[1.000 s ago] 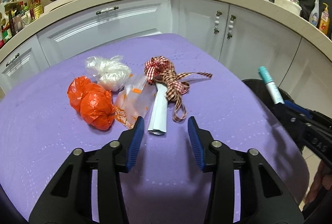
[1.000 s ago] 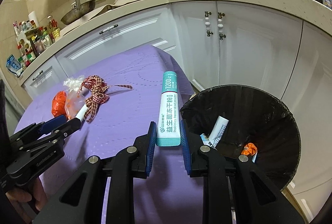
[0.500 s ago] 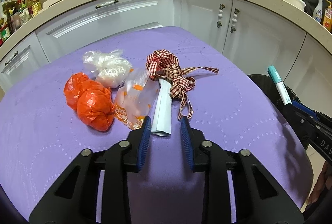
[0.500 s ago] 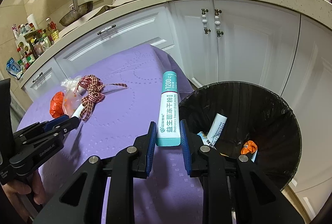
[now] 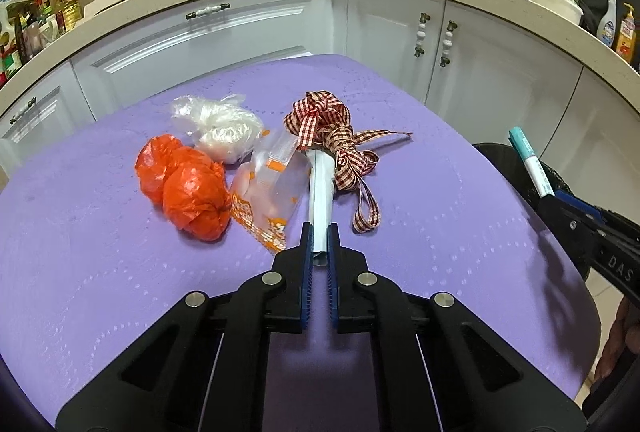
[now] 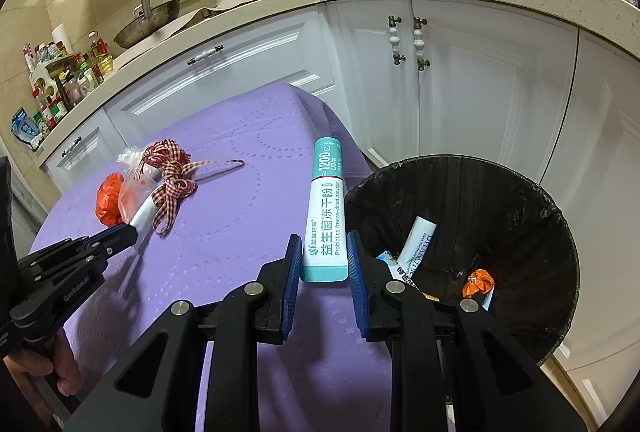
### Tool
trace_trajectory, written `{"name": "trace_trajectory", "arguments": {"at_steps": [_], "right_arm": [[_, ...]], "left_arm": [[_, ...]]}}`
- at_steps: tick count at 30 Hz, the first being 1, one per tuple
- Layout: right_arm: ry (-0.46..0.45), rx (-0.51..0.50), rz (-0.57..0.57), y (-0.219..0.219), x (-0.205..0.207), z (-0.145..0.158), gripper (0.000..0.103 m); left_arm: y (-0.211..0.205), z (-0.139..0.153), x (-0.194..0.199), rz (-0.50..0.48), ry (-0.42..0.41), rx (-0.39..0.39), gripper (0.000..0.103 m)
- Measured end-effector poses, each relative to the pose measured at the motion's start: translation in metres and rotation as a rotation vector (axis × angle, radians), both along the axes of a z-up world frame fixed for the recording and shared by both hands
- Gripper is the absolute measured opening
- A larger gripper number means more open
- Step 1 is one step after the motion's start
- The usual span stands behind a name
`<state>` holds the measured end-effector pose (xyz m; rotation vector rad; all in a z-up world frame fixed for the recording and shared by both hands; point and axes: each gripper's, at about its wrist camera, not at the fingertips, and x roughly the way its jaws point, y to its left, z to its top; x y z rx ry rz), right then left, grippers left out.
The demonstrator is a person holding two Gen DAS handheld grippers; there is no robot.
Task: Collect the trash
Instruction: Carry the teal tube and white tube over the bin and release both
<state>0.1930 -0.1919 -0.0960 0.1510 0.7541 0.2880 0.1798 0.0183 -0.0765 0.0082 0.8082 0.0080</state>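
The left gripper [image 5: 319,246] pinches a white packet [image 5: 322,192]; the right gripper [image 6: 323,264] squeezes a teal packet [image 6: 325,208]. Next job: drop both in the bin [image 6: 520,200].

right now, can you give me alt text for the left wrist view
The left gripper is shut on the near end of a pale blue-white paper sachet lying on a purple tablecloth. Just beyond lie a red checked ribbon, a crumpled orange plastic bag, a clear orange-printed wrapper and a clear plastic bag.
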Motion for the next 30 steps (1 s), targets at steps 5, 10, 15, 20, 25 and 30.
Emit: {"name": "trace_trajectory", "arguments": {"at_steps": [5, 10, 15, 20, 25, 30], "right_arm": [[-0.004, -0.004, 0.001, 0.0, -0.002, 0.001, 0.024], [-0.017, -0.012, 0.006, 0.003, -0.008, 0.006, 0.024], [-0.027, -0.02, 0.008, 0.003, -0.014, 0.011, 0.024], [-0.041, -0.028, 0.006, 0.003, -0.021, 0.017, 0.024], [-0.049, -0.032, -0.008, -0.002, -0.026, 0.022, 0.024], [-0.054, -0.035, -0.033, -0.013, -0.03, 0.024, 0.024]], "left_arm": [[0.004, 0.003, -0.011, -0.006, 0.002, -0.002, 0.006], [0.007, 0.008, -0.023, -0.008, -0.009, -0.004, 0.006], [0.008, 0.016, -0.034, -0.022, -0.035, -0.014, 0.006], [0.006, 0.026, -0.042, -0.032, -0.069, -0.029, 0.006], [-0.001, 0.035, -0.046, -0.05, -0.094, -0.036, 0.006], [-0.016, 0.042, -0.048, -0.078, -0.115, -0.043, 0.006]]}}
